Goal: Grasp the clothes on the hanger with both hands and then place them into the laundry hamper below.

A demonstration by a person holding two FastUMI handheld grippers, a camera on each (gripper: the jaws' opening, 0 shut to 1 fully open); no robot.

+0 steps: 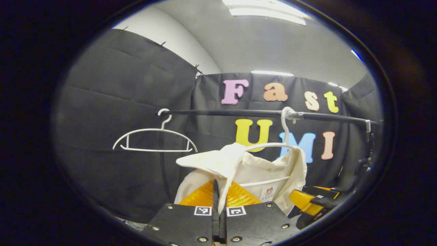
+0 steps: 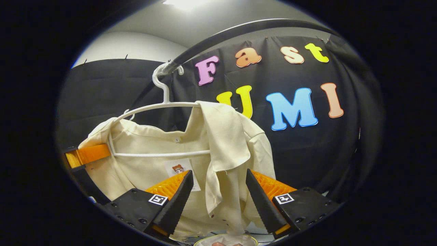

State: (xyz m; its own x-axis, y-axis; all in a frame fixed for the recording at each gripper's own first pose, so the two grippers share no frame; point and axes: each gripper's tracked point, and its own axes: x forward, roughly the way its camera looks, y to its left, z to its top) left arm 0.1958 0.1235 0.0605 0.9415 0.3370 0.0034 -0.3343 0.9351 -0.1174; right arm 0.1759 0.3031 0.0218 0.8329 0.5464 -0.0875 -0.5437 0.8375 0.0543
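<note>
shirt: cream shirt (image 2: pixel 164 147) hanging on a white hanger (image 2: pixel 160 106), which hooks over the black rail (image 1: pixel 239 112). One shoulder has already slid off the hanger and droops in a loose fold down the front.
feel: looks light, thin and floppy, so it'll sag and bunch wherever you pinch it. Not fragile, and I'd guess not slippery.
where to grab: the collar/shoulder fabric on each side looks best, so it lifts off the hanger evenly without dragging the hanger along.
left claw: the left claw (image 1: pixel 218 208) has its fingers pressed together on a strip of the hanging fabric, low on the shirt, pointing roughly level at it.
right claw: the right claw (image 2: pixel 218 201) is spread apart around the drooping fold, fabric between the fingers but not pinched yet. It's angled up from below the hanger.
other stuff: a bare second hanger (image 1: pixel 153 140) sits further along the rail, well apart.
hamper: a pale rim (image 2: pixel 225 241) peeks in below the shirt, might be the hamper, can't tell.
</note>
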